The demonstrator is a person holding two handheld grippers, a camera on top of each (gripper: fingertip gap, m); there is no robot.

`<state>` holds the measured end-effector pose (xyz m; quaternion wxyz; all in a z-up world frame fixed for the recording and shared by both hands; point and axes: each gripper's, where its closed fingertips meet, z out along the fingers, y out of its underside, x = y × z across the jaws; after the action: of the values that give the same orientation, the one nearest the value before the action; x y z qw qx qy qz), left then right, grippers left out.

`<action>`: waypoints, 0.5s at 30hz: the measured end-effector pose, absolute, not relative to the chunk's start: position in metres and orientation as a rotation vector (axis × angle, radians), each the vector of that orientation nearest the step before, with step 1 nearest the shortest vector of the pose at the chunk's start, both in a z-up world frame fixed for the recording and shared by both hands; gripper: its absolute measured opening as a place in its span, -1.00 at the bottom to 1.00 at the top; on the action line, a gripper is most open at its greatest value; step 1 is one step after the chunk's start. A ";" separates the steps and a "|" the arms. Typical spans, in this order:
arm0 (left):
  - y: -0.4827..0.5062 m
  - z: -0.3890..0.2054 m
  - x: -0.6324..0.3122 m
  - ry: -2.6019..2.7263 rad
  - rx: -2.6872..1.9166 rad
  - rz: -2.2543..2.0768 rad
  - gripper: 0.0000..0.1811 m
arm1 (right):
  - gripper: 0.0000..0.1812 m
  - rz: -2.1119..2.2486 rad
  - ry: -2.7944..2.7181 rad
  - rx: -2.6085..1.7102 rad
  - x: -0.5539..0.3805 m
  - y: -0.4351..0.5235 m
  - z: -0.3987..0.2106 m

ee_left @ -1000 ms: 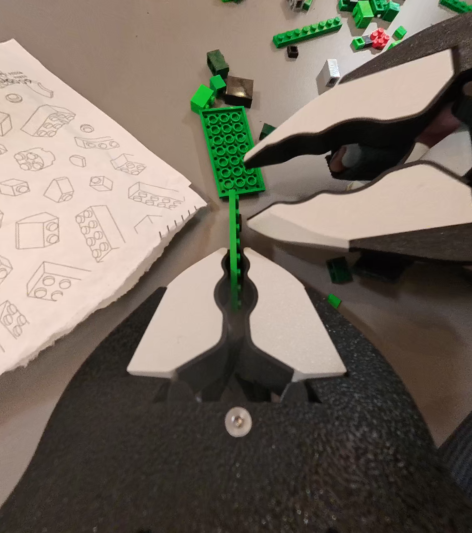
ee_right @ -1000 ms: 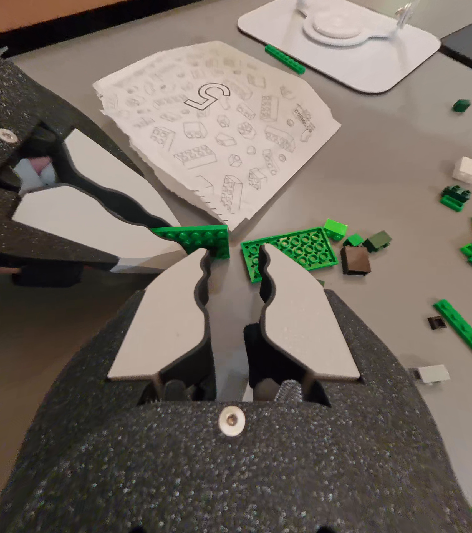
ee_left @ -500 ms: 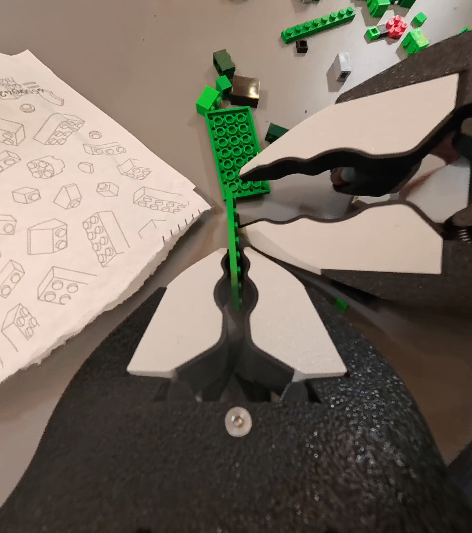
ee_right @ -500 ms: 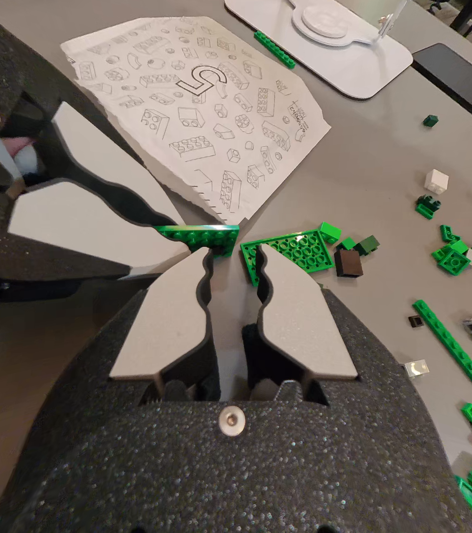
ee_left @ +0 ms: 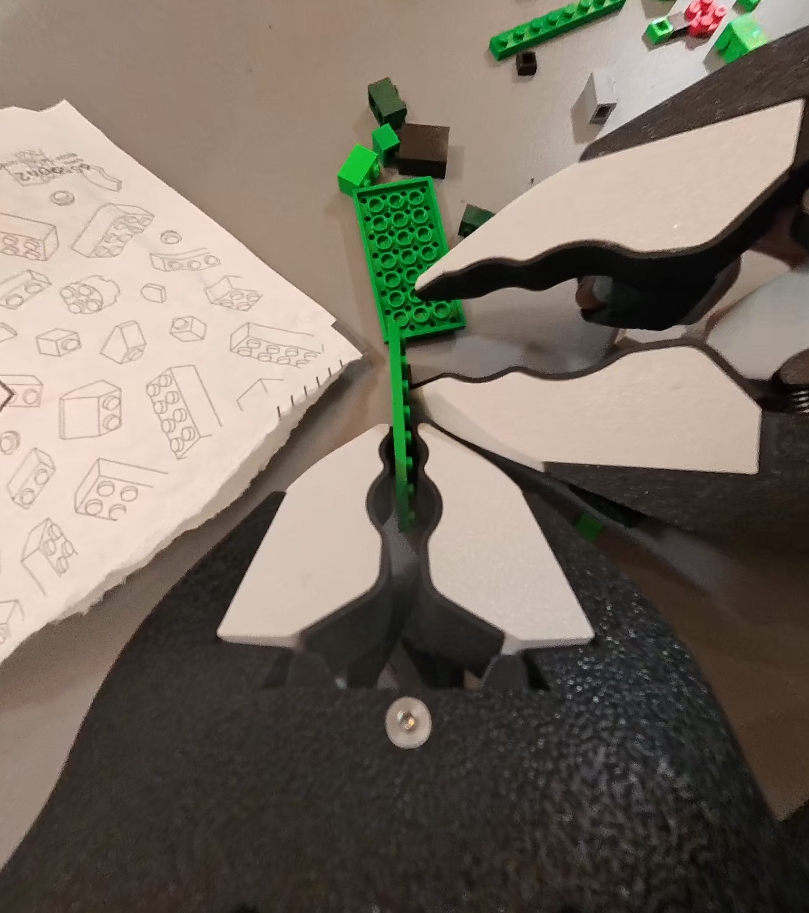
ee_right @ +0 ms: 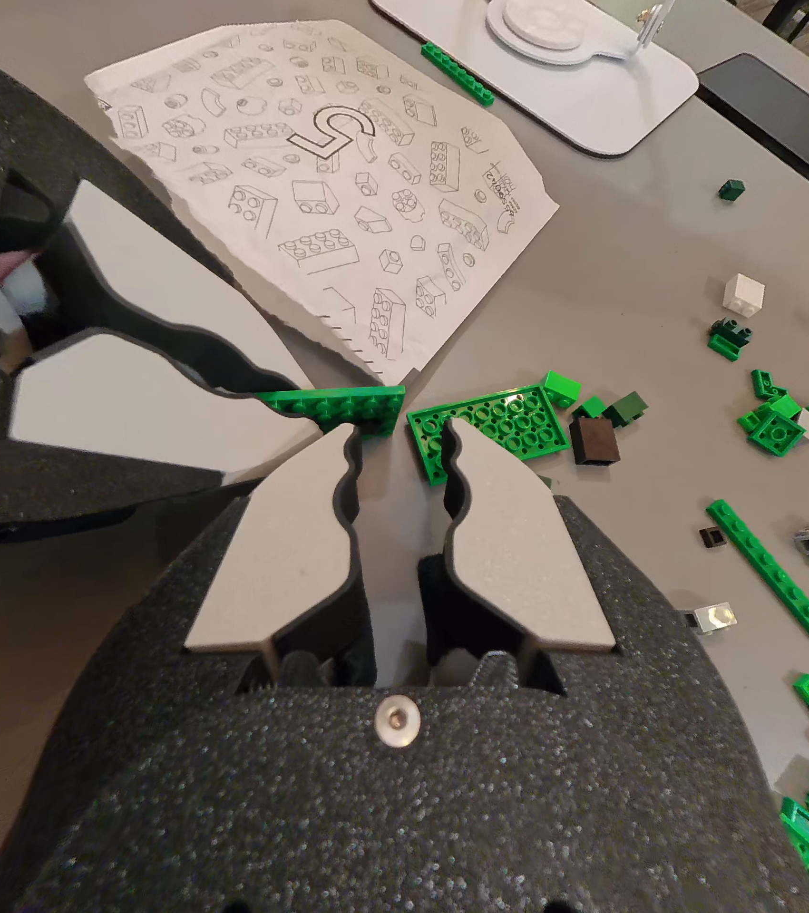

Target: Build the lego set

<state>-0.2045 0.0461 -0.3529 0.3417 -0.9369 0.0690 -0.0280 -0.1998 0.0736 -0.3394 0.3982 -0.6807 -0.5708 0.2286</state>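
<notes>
Build barely begun, by look of it: no stacked assembly in sight, most bricks loose on surface (ee_right: 615,306), printed paper sheet (ee_right: 323,197) lying beside them.

Left tool (ee_left: 403,430) clamped edge-on along thin green plate (ee_left: 400,420), held upright, studs facing right.

Second green plate (ee_right: 506,425) lies flat, underside up, just beside held plate's far end.

Right tool (ee_right: 400,430) apart, empty; one fingertip over flat plate, other near held plate's edge; contact unclear.

Remaining: join plates, add scattered pieces, long green strip (ee_right: 768,568) included.
</notes>
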 end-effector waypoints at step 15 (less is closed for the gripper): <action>0.046 -0.353 -0.205 0.209 -2.470 0.045 -0.95 | -0.66 0.574 -1.413 -1.764 -0.198 0.074 -0.341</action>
<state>-0.2052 0.0458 -0.3531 0.3251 -0.9421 0.0799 0.0172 -0.1984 0.0739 -0.3412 0.3937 -0.6954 -0.5569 0.2263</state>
